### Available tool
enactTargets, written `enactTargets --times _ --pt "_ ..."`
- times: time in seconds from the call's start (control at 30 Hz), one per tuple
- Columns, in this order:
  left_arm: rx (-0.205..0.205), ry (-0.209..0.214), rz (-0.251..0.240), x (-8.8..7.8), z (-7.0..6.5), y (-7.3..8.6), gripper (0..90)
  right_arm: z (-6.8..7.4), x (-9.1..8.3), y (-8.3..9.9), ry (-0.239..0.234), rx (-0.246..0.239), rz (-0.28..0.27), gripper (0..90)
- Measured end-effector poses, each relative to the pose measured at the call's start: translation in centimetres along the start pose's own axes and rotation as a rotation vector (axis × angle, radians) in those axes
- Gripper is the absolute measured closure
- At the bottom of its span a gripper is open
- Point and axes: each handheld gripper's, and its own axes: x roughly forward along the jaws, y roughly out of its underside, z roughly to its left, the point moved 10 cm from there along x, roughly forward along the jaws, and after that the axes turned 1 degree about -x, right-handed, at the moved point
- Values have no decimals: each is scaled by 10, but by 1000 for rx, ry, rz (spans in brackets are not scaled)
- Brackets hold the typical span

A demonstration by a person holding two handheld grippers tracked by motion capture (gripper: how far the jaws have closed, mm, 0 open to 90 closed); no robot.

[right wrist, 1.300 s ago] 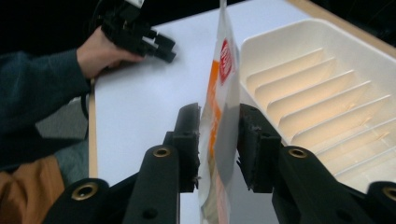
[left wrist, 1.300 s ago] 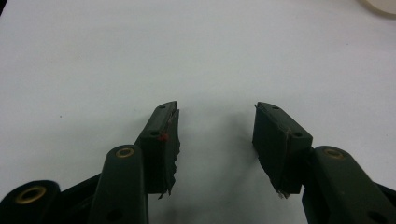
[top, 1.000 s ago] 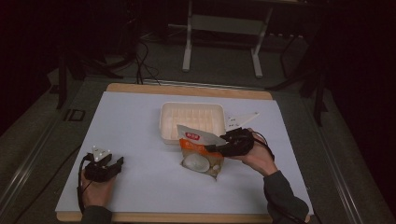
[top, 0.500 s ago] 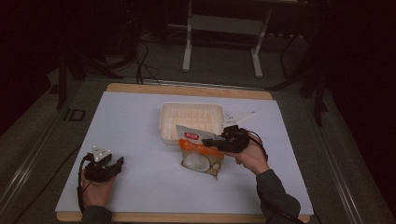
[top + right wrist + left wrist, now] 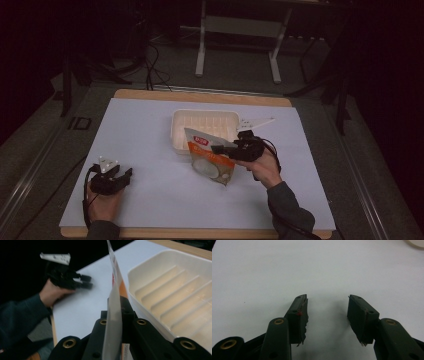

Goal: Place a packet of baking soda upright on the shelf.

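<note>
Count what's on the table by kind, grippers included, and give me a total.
Orange and white snack pouch: 1
Cream ribbed plastic tray: 1
Black two-jaw grippers: 2, left gripper open, right gripper shut on the pouch
Total: 4

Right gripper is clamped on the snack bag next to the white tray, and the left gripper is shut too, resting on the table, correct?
Not quite. The left gripper is open, nothing between its fingers, as the left gripper view shows. The right gripper is indeed clamped on the snack bag beside the white tray.

White table cover [image 5: 150, 130], wooden table edge [image 5: 200, 96], metal stand [image 5: 239, 45]
</note>
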Motion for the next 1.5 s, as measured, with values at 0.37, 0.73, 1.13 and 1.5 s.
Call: enactTargets --times 0.37,0.73,1.13,1.5 --pt "-2 1 0 0 0 0 501 4 -5 -30 -14 78 -134 900" --pt "-2 2 0 0 0 0 501 -2 -5 -59 40 148 -275 900" --pt "-8 3 -5 0 0 0 500 -15 4 -72 94 211 -341 900" --pt "-17 -1 -14 -1 1 -1 500 -24 6 -77 143 244 -379 900"
